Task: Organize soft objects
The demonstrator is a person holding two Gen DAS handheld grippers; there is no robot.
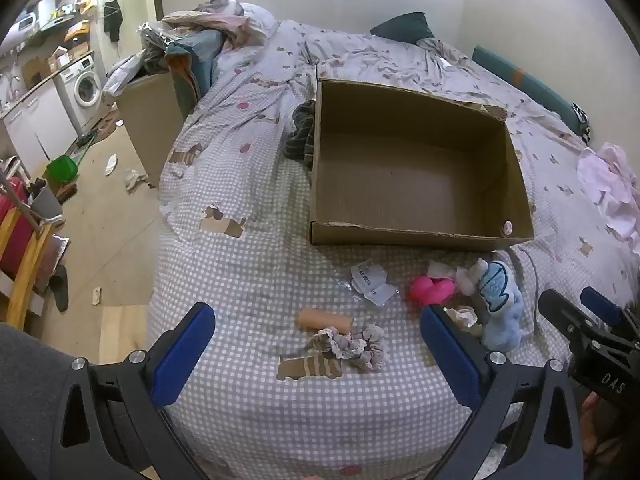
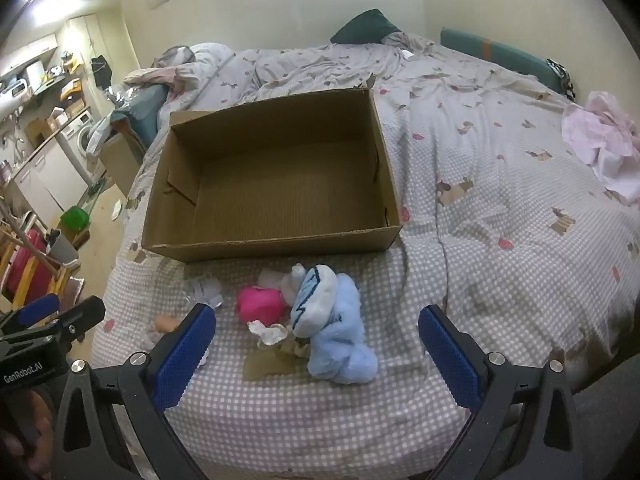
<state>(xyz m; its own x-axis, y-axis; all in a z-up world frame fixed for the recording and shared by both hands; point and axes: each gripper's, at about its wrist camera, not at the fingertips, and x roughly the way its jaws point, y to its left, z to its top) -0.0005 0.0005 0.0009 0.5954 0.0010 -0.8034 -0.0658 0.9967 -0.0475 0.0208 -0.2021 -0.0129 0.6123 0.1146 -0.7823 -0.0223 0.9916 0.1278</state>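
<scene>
You can read "GenRobot.AI" on the body of your left gripper (image 2: pixel 60 312) where it enters the right wrist view, and the letters "DAS" on your right gripper (image 1: pixel 584 312) at the edge of the left wrist view; the crumpled plastic wrapper (image 1: pixel 370 284) carries a printed label too small to read. Both tools are released, blue pads spread wide with nothing between them, hovering above the bed (image 1: pixel 240 400). The soft things lie on the checked cover just in front of the empty cardboard box (image 2: pixel 276 240): a blue plush toy (image 2: pixel 340 336) touching a pink soft item (image 2: pixel 260 304), a white crumpled bit (image 2: pixel 270 332) beside them, a grey scrunchie (image 1: pixel 356 346) and a tan roll (image 1: pixel 324 318) further left. The cover is a grey-and-white check printed with brown dogs and pink spots, rumpled toward the wall. A pink cloth (image 2: pixel 600 140) sits well apart on the right, and dark striped fabric (image 1: pixel 302 132) lies against the box's left wall. Beyond the bed's left edge you see a littered floor, a washing machine (image 1: pixel 86 84), cluttered shelves and a green container (image 1: pixel 62 168).
</scene>
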